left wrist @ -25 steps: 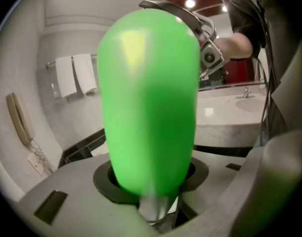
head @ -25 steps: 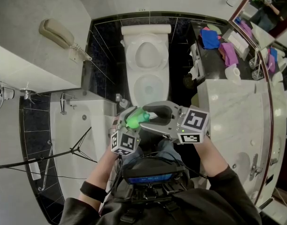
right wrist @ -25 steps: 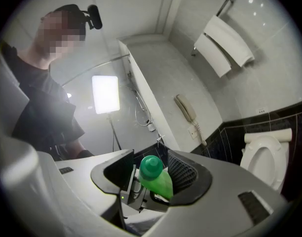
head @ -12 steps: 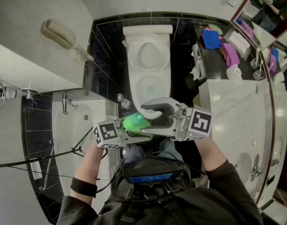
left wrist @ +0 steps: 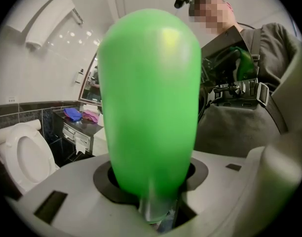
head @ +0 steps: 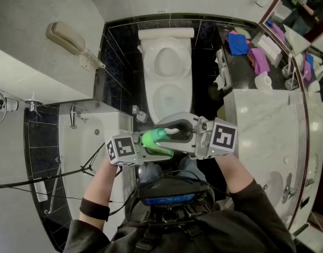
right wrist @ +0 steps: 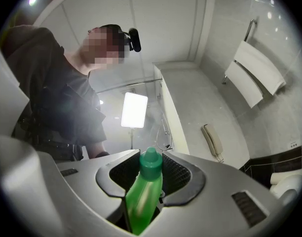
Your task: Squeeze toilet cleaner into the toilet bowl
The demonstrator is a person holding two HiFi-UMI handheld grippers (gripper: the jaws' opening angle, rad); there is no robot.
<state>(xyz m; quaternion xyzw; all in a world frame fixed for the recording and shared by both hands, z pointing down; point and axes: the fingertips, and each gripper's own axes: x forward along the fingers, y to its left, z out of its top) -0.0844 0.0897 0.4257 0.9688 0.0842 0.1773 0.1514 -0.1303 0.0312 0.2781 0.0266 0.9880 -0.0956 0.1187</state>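
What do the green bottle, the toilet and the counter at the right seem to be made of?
The green bottle is likely soft plastic: smooth, slightly translucent, with a dull sheen. The toilet looks like glazed ceramic, going by its glossy white surface. The counter is polished marble or a look-alike, pale with grey veining.

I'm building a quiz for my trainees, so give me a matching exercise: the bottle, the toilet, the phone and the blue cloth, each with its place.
1 bottle
2 toilet
3 wall phone
4 blue cloth

A on the dark counter, right
B on the white wall, left
C gripped by the left gripper
D against the black tiles, ahead

Pairs: 1-C, 2-D, 3-B, 4-A.
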